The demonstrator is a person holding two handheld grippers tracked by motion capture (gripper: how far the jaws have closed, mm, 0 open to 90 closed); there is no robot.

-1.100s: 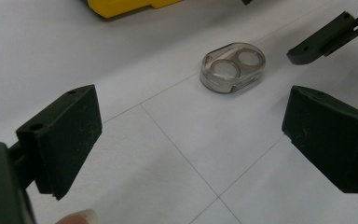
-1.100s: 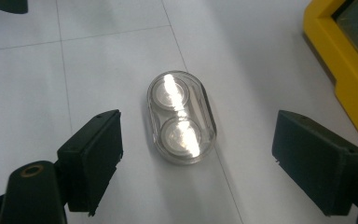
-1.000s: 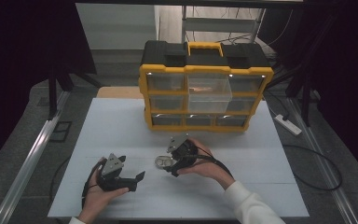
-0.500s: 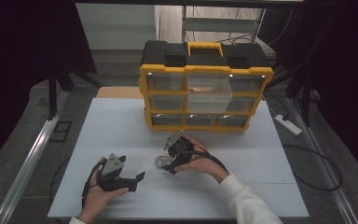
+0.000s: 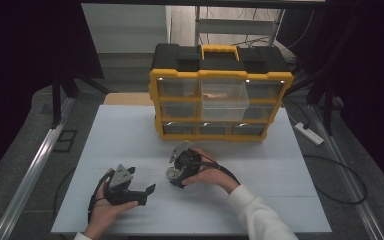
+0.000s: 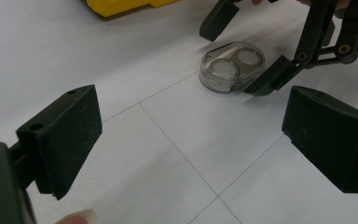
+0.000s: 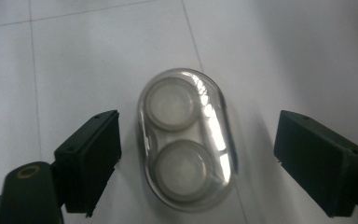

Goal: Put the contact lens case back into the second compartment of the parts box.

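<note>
White tabletop (image 5: 130,135): right gripper (image 7: 198,158) spread astride clear twin-well case (image 7: 186,140); left gripper (image 6: 191,149) spread nearby. Best closed squarely across case's narrow sides.

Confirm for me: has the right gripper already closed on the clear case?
No: in the right gripper view the right gripper stands open, both jaws clear of the clear case lying flat between them.

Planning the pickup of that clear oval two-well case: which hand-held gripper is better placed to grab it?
Right. The right hand-held gripper is open with its jaws on either side of the clear two-well case. The left hand-held gripper is open too, but sits apart, nearer the table's front edge.
</note>
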